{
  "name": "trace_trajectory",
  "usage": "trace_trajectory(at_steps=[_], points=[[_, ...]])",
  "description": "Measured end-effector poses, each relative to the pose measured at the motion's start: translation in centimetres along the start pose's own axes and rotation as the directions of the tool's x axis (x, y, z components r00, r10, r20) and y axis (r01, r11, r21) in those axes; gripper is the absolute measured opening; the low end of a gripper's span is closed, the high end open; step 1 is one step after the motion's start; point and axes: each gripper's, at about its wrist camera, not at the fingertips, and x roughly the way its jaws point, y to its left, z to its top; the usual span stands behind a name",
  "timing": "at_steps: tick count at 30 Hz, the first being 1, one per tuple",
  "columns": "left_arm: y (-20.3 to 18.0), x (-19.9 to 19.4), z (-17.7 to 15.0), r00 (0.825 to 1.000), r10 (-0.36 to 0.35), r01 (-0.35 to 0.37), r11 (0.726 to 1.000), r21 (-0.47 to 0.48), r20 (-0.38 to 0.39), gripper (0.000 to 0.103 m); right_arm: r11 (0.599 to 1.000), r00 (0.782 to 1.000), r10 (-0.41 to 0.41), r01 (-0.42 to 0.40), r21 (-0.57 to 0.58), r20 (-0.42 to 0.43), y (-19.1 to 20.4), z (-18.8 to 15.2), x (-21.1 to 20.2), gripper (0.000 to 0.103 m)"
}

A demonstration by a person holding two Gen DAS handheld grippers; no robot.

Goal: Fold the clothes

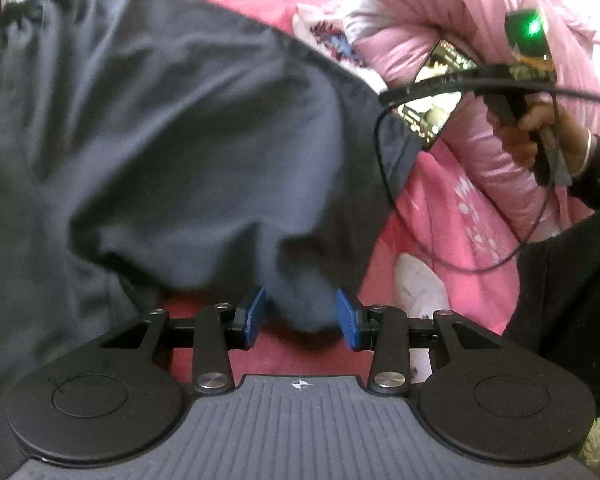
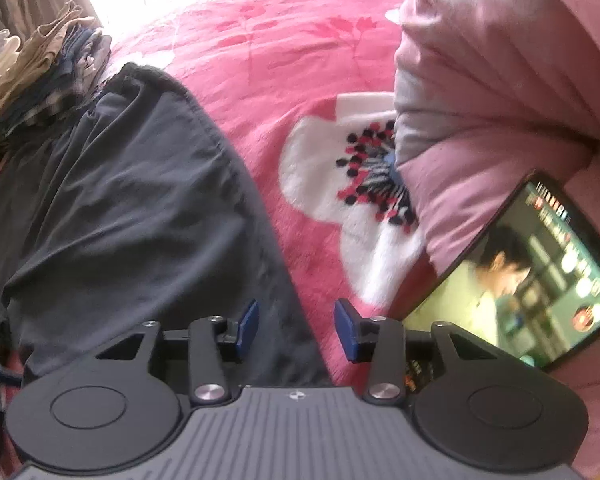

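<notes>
Dark garment (image 1: 172,128) is spread on the pink floral blanket (image 2: 300,60), filling 9 to 12 o'clock in the left view. Left gripper (image 1: 302,316): pads apart, a fold of garment bunched between them, clamping cannot be told. Right gripper (image 2: 296,330): spread wide, nothing held, garment edge beneath. Phone (image 2: 532,272) is propped at 3 o'clock against the pink quilt (image 2: 500,60).

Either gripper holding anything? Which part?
The left gripper has a bunched fold of the dark garment between its fingers. The right gripper is open, empty.
</notes>
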Motion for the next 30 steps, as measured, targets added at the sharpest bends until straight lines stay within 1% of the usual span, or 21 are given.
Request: trace_trajectory(at_steps=[2,4,6,9,11,14,16,19,20,21,22,23,24,25,26,27,28,30], points=[[-0.3,-0.1,-0.8,1.000,-0.018,0.017,0.999,-0.027,-0.010,0.039,1.000,1.000,0.000,0.000,0.000,0.000,-0.2,0.7,-0.2,0.051],[-0.5,0.1,-1.3,0.999,-0.029,0.027,0.998,-0.060,-0.022,0.039,1.000,1.000,0.018,-0.018,-0.001,-0.013,-0.4,1.3,-0.2,0.052],[-0.7,0.6,-1.8,0.999,-0.023,0.021,0.997,-0.079,-0.026,0.039,0.999,0.999,0.035,-0.035,-0.003,-0.035,-0.6,1.9,0.0,0.053],[-1.2,1.2,-2.3,1.000,-0.002,0.000,0.997,-0.083,-0.013,0.039,0.999,0.996,0.046,-0.047,-0.015,-0.080,-0.8,2.9,0.9,0.054],[-1.6,1.6,-2.6,1.000,0.013,-0.013,0.996,-0.086,-0.005,0.039,0.997,0.991,0.068,-0.071,-0.022,-0.119,-0.9,3.6,1.9,0.054],[-2.0,2.3,-3.0,0.999,0.031,-0.030,0.995,-0.090,0.013,0.039,0.995,0.976,0.103,-0.105,0.000,-0.194,-1.4,4.2,3.8,0.054],[-2.1,2.9,-3.0,0.999,0.037,-0.034,0.996,-0.085,0.033,0.039,0.992,0.960,0.126,-0.127,0.012,-0.249,-1.7,4.2,4.9,0.054],[-2.8,3.8,-3.1,0.997,0.048,-0.046,0.998,-0.039,0.053,0.038,0.987,0.937,0.156,-0.164,0.000,-0.312,-1.5,3.6,5.7,0.054],[-3.0,3.9,-3.0,0.997,0.047,-0.046,0.999,-0.026,0.058,0.038,0.986,0.934,0.152,-0.168,-0.022,-0.323,-1.3,3.4,5.7,0.050],[-3.2,3.9,-3.0,0.997,0.046,-0.046,0.999,-0.014,0.062,0.035,0.984,0.933,0.143,-0.169,-0.051,-0.331,-0.9,3.2,5.6,0.039],[-3.2,4.0,-2.9,0.997,0.049,-0.048,0.999,-0.014,0.062,0.025,0.982,0.935,0.136,-0.170,-0.079,-0.327,-0.6,3.1,5.2,0.032],[-3.3,4.1,-2.8,0.997,0.052,-0.051,0.999,-0.013,0.061,0.018,0.979,0.939,0.130,-0.172,-0.108,-0.317,-0.4,3.1,4.6,0.015],[-3.3,4.2,-2.7,0.997,0.054,-0.053,0.999,-0.012,0.060,0.005,0.976,0.943,0.124,-0.173,-0.136,-0.308,-0.1,3.1,4.0,0.005],[-3.2,4.1,-2.7,0.998,0.031,-0.029,0.999,-0.026,0.059,0.002,0.971,0.947,0.119,-0.174,-0.164,-0.298,0.2,3.1,3.4,0.005],[-3.1,3.9,-2.6,0.998,0.007,-0.005,0.999,-0.040,0.058,0.002,0.966,0.951,0.114,-0.174,-0.192,-0.289,0.5,3.1,2.8,0.004],[-3.1,3.6,-2.5,0.997,-0.043,0.047,0.998,-0.053,0.063,0.001,0.960,0.956,0.098,-0.164,-0.229,-0.276,0.8,3.2,2.0,0.004],[-3.2,3.3,-2.5,0.993,-0.097,0.101,0.993,-0.062,0.064,0.001,0.951,0.962,0.078,-0.150,-0.269,-0.261,1.1,3.3,1.2,0.004],[-3.5,3.3,-2.4,0.986,-0.155,0.159,0.985,-0.064,0.056,0.001,0.940,0.965,0.029,-0.115,-0.321,-0.262,1.2,3.5,0.8,0.004]])
